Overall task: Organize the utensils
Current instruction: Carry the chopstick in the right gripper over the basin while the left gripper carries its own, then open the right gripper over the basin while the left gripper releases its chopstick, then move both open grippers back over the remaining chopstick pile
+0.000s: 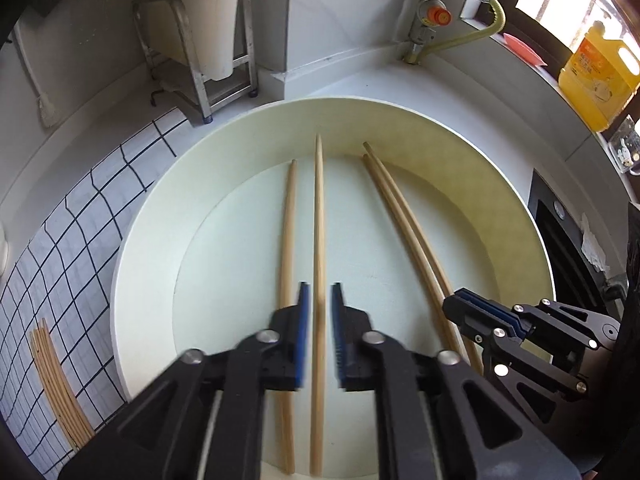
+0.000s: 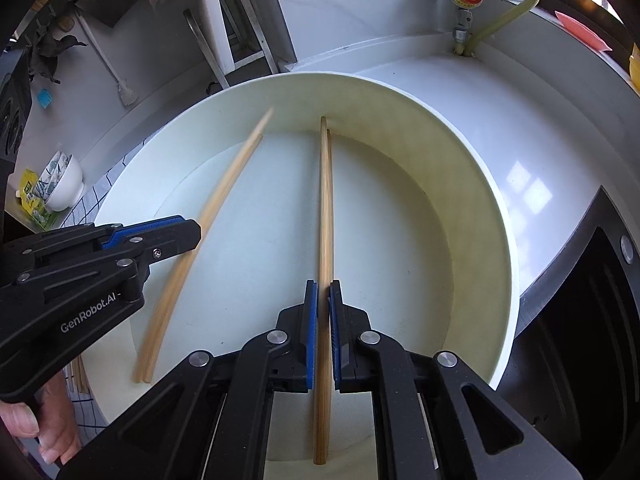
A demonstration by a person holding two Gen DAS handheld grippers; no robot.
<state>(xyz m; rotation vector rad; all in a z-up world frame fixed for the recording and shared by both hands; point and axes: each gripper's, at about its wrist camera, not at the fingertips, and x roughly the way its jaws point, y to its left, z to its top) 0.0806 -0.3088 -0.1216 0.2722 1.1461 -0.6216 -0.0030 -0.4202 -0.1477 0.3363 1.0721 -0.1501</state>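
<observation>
Straddling a single wooden chopstick (image 1: 318,240) without pressing on it, the left hand-held gripper (image 1: 319,336) has its blue pads a little apart, gaps showing on both sides of the stick. A second chopstick (image 1: 287,248) lies just to its left, partly under the left finger. The right hand-held gripper (image 2: 323,336) is pinched tight on a pair of chopsticks (image 2: 325,216) that run side by side, touching, from between its pads to the far wall of the basin (image 2: 472,168). All four sticks are inside this wide, round, cream-coloured basin, which stands on a white worktop (image 2: 532,120). Left of the basin a white cloth with a dark grid (image 1: 68,240) carries a bundle of more chopsticks (image 1: 56,380). A yellow jug (image 1: 600,76) stands on the window ledge at far right, and a person's hand (image 2: 44,420) grips the left tool's handle.
</observation>
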